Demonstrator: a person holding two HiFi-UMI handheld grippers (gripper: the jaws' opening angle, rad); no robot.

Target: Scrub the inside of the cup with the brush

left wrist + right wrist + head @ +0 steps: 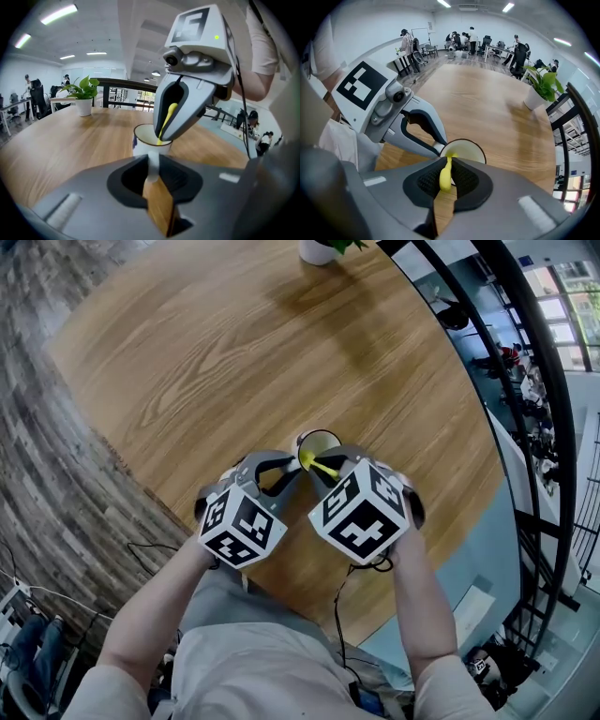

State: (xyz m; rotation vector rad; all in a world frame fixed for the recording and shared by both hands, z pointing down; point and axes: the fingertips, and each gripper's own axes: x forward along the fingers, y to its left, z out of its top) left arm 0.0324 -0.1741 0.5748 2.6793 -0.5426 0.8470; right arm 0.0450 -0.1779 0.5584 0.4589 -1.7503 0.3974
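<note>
A white cup (pixel 318 441) with a dark rim stands upright on the round wooden table (pixel 206 362), close to its near edge. My left gripper (pixel 286 471) comes in from the left and is shut on the cup's white handle (pixel 153 169), which shows pinched between its jaws in the left gripper view. My right gripper (pixel 324 472) points steeply down over the cup and is shut on the yellow brush (pixel 445 174). The brush (pixel 167 120) reaches down past the rim into the cup (pixel 147 141). Its working end is hidden inside the cup (pixel 465 151).
A potted green plant (pixel 323 247) in a white pot stands at the far side of the table, also visible as the plant (pixel 541 86) in the right gripper view. A dark railing (pixel 525 381) curves along the table's right. People sit at desks (pixel 487 44) far back.
</note>
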